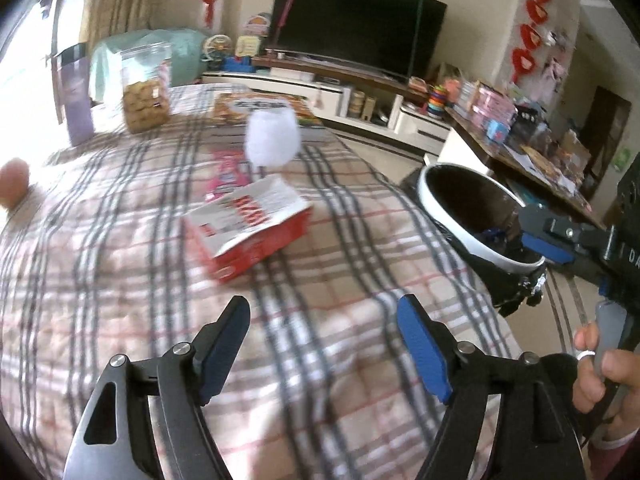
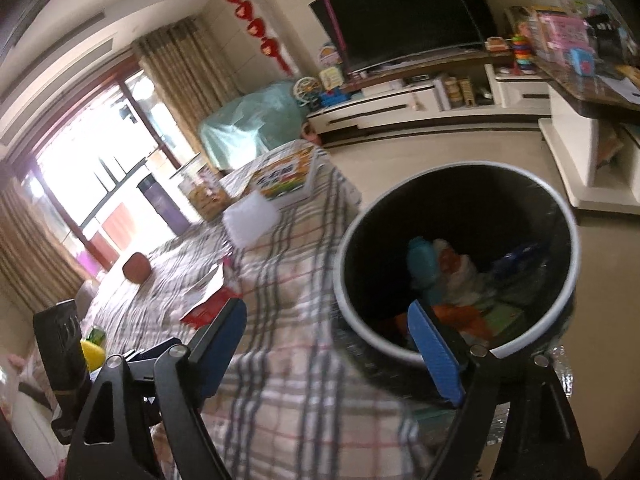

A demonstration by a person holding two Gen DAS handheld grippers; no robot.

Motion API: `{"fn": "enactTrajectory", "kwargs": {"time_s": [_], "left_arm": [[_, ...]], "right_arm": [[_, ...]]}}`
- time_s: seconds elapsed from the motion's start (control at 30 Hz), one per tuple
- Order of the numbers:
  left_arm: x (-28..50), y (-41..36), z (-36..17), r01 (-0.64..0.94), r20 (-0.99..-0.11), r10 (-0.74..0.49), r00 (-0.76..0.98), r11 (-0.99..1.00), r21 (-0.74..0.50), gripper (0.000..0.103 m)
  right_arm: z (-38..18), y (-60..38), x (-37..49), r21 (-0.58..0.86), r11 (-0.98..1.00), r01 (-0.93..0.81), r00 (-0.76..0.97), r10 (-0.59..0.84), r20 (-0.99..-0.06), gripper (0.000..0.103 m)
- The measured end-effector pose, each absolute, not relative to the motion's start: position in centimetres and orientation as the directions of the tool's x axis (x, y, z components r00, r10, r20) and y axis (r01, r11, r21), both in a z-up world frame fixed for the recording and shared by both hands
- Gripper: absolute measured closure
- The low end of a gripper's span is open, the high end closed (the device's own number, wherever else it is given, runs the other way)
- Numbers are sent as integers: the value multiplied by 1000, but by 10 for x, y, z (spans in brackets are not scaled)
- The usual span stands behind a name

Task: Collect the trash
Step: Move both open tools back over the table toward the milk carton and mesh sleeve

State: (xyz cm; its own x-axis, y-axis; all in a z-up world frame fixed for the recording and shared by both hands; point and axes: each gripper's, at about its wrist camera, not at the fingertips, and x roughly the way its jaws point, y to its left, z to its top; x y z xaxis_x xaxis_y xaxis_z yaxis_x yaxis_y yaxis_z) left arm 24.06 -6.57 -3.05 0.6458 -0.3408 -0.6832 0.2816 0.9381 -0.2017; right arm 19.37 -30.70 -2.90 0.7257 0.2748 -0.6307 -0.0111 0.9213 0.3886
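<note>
On my left wrist view, a clear plastic jar of biscuits [image 1: 146, 92] stands at the upper left on the plaid quilted cloth [image 1: 120, 272]. Toward the centre lies the red and white cardboard box [image 1: 250, 222], flat on the cloth, with a blurred white cup [image 1: 273, 138] just behind it. My left gripper [image 1: 324, 344] sits low in the frame, jaws apart and holding nothing. At the right edge, the round black bin with a white rim [image 1: 476, 216] stands beside the cloth. On my right wrist view, the right gripper [image 2: 328, 344] is likewise spread and empty, with the bin [image 2: 460, 264] at centre right, wrappers inside.
</note>
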Motion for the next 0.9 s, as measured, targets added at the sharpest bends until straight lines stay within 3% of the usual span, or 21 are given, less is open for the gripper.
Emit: {"fn": "enactTrajectory", "kwargs": {"time_s": [0.53,0.9], "left_arm": [[249,-8,-34,196,-693,-278,665,961,-197,27],[299,-17,-37,287,-724,-293,624,948,-136,24]], "right_arm": [[-36,-254,206,372,924,-86,680,328,-656,17],[-34,-245,228,370,923,-107,670,342,-659,17]]}}
